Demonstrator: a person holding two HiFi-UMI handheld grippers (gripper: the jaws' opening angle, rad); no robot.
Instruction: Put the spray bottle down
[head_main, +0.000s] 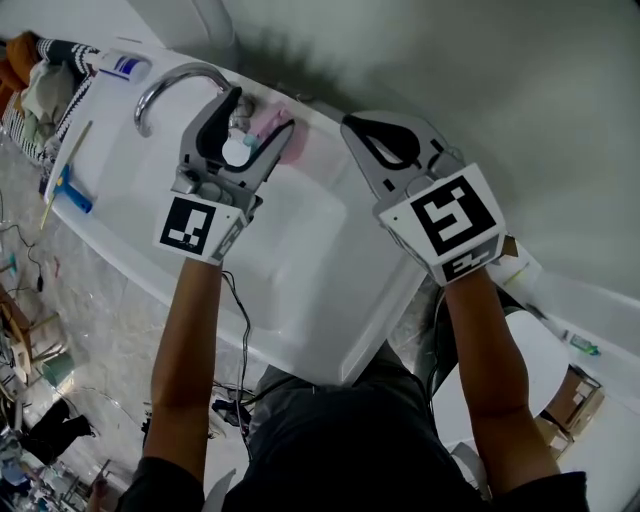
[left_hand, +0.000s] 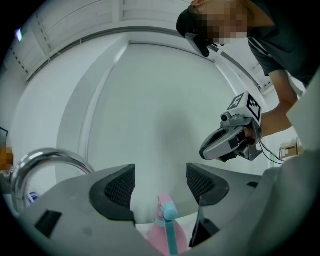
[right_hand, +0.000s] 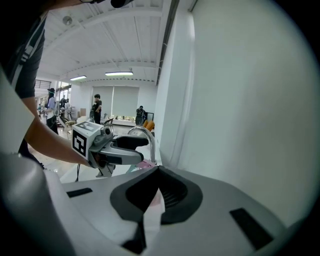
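Note:
A pink spray bottle (head_main: 290, 148) with a pale blue nozzle stands at the back of the white sink (head_main: 310, 250), right of the chrome faucet (head_main: 170, 85). My left gripper (head_main: 265, 112) is open and straddles the bottle's top. In the left gripper view the bottle (left_hand: 165, 235) sits low between the jaws of that gripper (left_hand: 160, 172), and neither pad touches it. My right gripper (head_main: 345, 122) hovers to the right with its tips together. In the right gripper view its jaws (right_hand: 159, 172) meet, with only a thin white strip showing between the pads.
A blue-handled wiper (head_main: 70, 185) and a white bottle (head_main: 120, 65) lie on the counter left of the faucet. A basket of cloths (head_main: 40, 90) sits at the far left. A grey wall rises directly behind the sink. People stand far off (right_hand: 97, 107).

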